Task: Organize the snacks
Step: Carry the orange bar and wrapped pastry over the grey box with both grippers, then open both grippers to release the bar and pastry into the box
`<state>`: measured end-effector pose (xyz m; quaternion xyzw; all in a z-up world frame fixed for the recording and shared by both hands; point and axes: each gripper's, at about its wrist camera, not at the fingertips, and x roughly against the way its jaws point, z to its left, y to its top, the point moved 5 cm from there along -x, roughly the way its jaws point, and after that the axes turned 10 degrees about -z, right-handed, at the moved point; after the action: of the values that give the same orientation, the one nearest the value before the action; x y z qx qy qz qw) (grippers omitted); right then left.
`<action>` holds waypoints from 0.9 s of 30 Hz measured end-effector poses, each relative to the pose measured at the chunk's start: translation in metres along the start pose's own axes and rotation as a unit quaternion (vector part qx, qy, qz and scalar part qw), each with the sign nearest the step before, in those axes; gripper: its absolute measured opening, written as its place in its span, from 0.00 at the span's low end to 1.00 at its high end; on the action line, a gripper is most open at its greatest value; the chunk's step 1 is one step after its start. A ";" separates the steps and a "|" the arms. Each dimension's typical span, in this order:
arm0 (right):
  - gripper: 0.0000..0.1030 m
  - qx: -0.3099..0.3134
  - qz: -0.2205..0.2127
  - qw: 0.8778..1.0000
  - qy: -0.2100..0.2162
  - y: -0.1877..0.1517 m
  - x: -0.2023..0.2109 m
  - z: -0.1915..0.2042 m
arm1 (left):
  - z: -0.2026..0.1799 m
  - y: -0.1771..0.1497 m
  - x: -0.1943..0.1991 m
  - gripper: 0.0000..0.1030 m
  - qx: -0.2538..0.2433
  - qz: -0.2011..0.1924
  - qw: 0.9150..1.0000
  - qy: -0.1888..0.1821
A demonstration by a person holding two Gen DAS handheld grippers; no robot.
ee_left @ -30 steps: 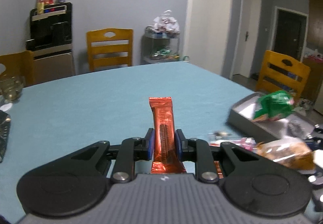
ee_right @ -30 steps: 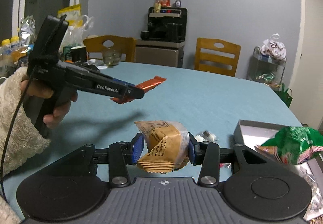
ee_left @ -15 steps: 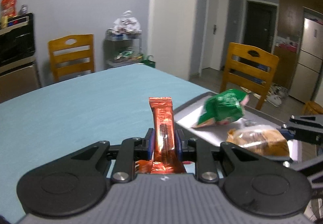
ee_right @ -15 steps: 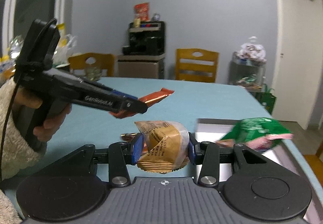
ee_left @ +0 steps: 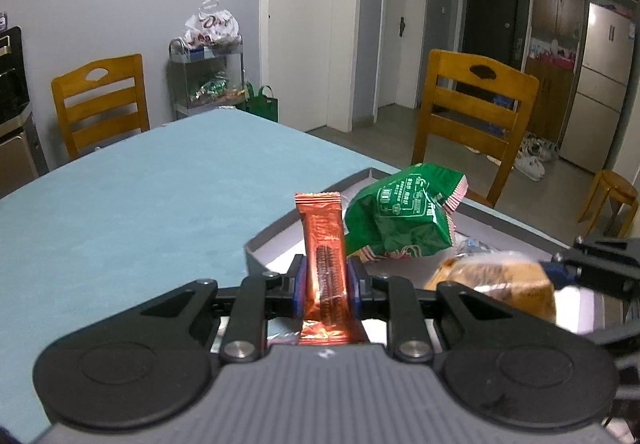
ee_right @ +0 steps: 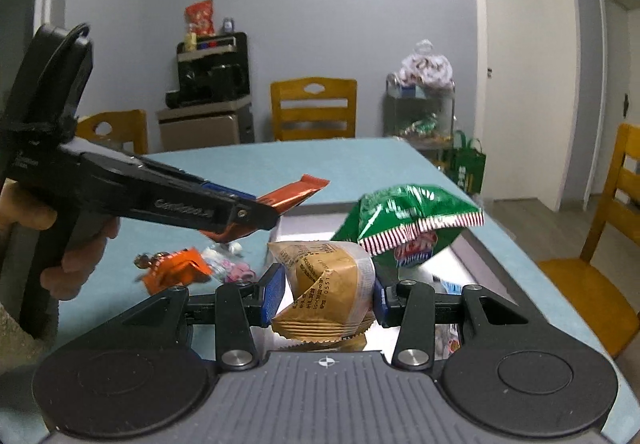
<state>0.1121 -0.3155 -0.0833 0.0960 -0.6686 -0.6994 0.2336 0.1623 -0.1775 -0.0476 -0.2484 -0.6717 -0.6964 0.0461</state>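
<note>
The orange wafer bar (ee_left: 322, 244) stands clamped upright in the left gripper (ee_left: 326, 286), its fingers clenched on the wrapper — the grey tray (ee_left: 256, 248) lies just ahead of them. The right gripper (ee_right: 325, 294) grasps a tan pastry pack (ee_right: 322, 280) over the tray's near edge, the green snack bag (ee_right: 404, 222) just beyond. Delivery step, I'd say: next, carry each snack over bare tray floor, lower, release. Loose sweets (ee_right: 188, 268) wait on the bench (ee_left: 140, 203).
</note>
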 end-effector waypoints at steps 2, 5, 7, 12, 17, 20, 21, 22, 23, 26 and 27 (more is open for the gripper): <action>0.43 -0.002 0.007 1.000 -0.003 -0.004 -0.006 -0.001 | -0.004 -0.001 -0.012 0.18 -0.007 0.005 1.000 0.005; 0.44 0.000 0.013 1.000 -0.012 -0.006 -0.014 -0.004 | -0.008 -0.003 -0.028 0.18 -0.006 0.015 1.000 0.009; 0.44 -0.002 0.015 1.000 -0.018 -0.006 -0.018 -0.007 | -0.010 -0.005 -0.039 0.18 -0.004 0.021 1.000 0.012; 0.44 0.009 0.026 0.999 -0.030 -0.006 -0.029 -0.008 | -0.016 -0.012 -0.057 0.18 0.000 0.030 0.999 0.013; 0.44 0.024 0.038 0.998 -0.038 -0.012 -0.036 -0.005 | -0.021 -0.016 -0.067 0.18 -0.003 0.035 0.999 0.008; 0.45 0.023 0.041 0.998 -0.043 -0.013 -0.039 -0.006 | -0.021 -0.016 -0.072 0.18 -0.002 0.036 0.999 0.005; 0.45 0.023 0.042 0.998 -0.043 -0.013 -0.039 -0.007 | -0.022 -0.017 -0.073 0.18 -0.002 0.038 0.999 0.006; 0.45 0.024 0.043 0.998 -0.044 -0.013 -0.040 -0.006 | -0.022 -0.018 -0.074 0.18 -0.002 0.039 0.999 0.007; 0.46 0.025 0.043 0.998 -0.044 -0.013 -0.041 -0.006 | -0.022 -0.019 -0.076 0.18 0.000 0.041 0.999 0.008; 0.46 0.026 0.042 0.998 -0.044 -0.013 -0.041 -0.005 | -0.022 -0.020 -0.075 0.20 0.006 0.044 0.999 0.005; 0.46 0.027 0.042 0.998 -0.044 -0.013 -0.041 -0.004 | -0.021 -0.021 -0.074 0.23 0.008 0.045 0.999 0.005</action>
<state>0.1476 -0.3007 -0.1037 0.0434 -0.7001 -0.6746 0.2301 0.2127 -0.2162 -0.0963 -0.2747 -0.6651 -0.6895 0.0822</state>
